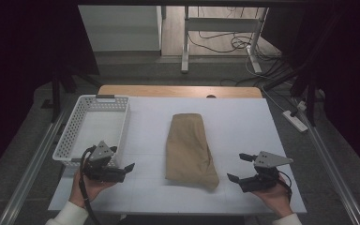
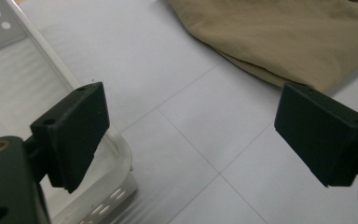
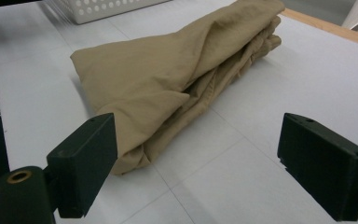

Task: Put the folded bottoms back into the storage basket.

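A folded tan garment (image 1: 188, 150) lies lengthwise in the middle of the white table (image 1: 243, 122). It also appears at the top of the left gripper view as tan cloth (image 2: 279, 37), and as a folded bundle (image 3: 168, 79) in the right gripper view. My left gripper (image 1: 124, 164) is held at the front left, beside the basket's near corner, open and holding nothing. My right gripper (image 1: 239, 168) is held at the front right, just right of the garment's near end, open and holding nothing.
A white perforated basket (image 1: 93, 129) with nothing in it stands at the table's left side; its corner (image 2: 116, 154) is close under the left jaw. A wooden strip (image 1: 178, 90) runs along the table's far edge. Beyond are desk legs and cables on the floor.
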The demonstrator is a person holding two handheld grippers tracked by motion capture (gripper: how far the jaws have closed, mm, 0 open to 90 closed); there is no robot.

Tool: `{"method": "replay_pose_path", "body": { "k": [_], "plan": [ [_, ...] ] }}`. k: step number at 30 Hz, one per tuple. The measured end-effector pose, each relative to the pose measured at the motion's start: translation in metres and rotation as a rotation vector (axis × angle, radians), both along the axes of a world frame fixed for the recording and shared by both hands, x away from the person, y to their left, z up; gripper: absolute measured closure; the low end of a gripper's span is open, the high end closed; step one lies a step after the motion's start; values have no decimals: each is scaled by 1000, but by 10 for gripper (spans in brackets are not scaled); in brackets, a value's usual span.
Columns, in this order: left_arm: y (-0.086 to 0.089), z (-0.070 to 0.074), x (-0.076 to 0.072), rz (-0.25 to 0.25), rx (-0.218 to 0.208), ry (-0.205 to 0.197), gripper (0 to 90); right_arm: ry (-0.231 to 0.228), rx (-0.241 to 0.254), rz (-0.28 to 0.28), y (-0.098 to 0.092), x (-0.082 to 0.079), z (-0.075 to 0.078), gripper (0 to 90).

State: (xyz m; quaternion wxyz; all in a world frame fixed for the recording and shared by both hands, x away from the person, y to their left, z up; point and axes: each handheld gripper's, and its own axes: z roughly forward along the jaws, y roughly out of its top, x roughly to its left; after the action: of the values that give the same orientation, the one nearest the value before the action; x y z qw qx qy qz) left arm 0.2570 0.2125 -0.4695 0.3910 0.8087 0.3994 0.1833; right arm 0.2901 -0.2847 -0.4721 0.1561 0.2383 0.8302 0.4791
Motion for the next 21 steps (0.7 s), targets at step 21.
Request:
{"method": "replay_pose_path", "body": {
  "k": [21],
  "plan": [
    [-1,-1,1,4,12,10,105,-5,0,76,28,-8,6,126]
  ]
}}
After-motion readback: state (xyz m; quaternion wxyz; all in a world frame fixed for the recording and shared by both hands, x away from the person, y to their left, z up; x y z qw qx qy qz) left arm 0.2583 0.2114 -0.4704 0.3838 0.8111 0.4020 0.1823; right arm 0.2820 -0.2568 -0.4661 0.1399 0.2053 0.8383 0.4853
